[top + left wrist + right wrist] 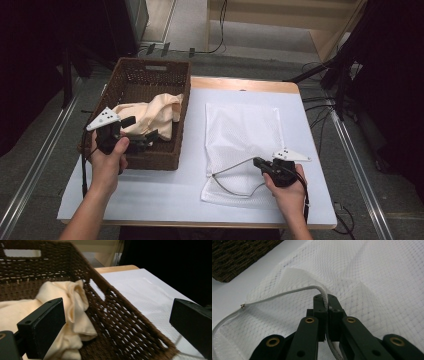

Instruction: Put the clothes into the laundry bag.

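Mesh bag (243,145) lies flat on the table (165,192), at three o'clock from the wicker basket (131,85). Right tool (259,162) pinches the bag's drawstring (287,293). Left tool (142,130), spread wide, straddles the basket's wall beside cream cloth (72,305).

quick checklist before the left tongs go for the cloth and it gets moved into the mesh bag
1. Right tongs shut on the zipper edge of the mesh bag: ok.
2. Bag mouth lifted open: ok, only partly.
3. Left tongs open: ok.
4. Left tongs over the cream cloth in the basket: ok.
5. Cloth free of the wicker: cannot tell.
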`<state>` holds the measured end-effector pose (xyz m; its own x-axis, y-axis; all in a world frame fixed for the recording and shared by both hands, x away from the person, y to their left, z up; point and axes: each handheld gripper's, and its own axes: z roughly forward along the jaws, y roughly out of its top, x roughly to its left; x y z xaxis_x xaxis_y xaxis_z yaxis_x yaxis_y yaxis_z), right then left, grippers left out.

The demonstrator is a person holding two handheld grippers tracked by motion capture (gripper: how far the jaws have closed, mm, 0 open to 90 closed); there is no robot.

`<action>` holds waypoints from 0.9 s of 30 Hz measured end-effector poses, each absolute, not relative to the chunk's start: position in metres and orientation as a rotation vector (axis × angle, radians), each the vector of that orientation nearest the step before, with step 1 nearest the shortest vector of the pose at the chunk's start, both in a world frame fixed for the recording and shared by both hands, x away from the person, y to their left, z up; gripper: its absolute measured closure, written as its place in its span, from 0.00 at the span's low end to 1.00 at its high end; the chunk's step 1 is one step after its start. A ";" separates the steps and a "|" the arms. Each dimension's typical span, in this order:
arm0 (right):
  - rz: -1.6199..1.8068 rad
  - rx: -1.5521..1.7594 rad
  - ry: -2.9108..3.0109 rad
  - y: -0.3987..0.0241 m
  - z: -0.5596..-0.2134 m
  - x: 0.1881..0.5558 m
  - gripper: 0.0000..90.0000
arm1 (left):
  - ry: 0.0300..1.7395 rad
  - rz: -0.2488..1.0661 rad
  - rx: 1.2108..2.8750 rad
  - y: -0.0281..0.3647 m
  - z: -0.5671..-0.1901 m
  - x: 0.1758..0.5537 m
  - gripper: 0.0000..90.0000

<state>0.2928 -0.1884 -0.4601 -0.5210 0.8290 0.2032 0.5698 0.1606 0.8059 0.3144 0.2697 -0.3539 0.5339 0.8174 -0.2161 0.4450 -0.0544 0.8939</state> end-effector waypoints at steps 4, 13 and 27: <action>1.291 1.347 2.157 -0.188 -0.461 0.293 0.98 | 1.037 0.383 1.618 0.284 -0.346 0.326 0.01; 1.296 1.348 2.160 -0.189 -0.462 0.293 0.98 | 1.248 0.501 1.705 0.304 -0.338 0.368 0.01; 1.300 1.351 2.162 -0.190 -0.464 0.293 0.98 | 1.439 0.348 1.803 0.313 -0.367 0.419 0.01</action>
<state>0.2933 -0.1897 -0.4637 -0.5241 0.8249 0.2119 0.5742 0.1585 0.8032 0.4190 0.3128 -0.3670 0.3190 0.9138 -0.2514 0.6982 -0.0472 0.7144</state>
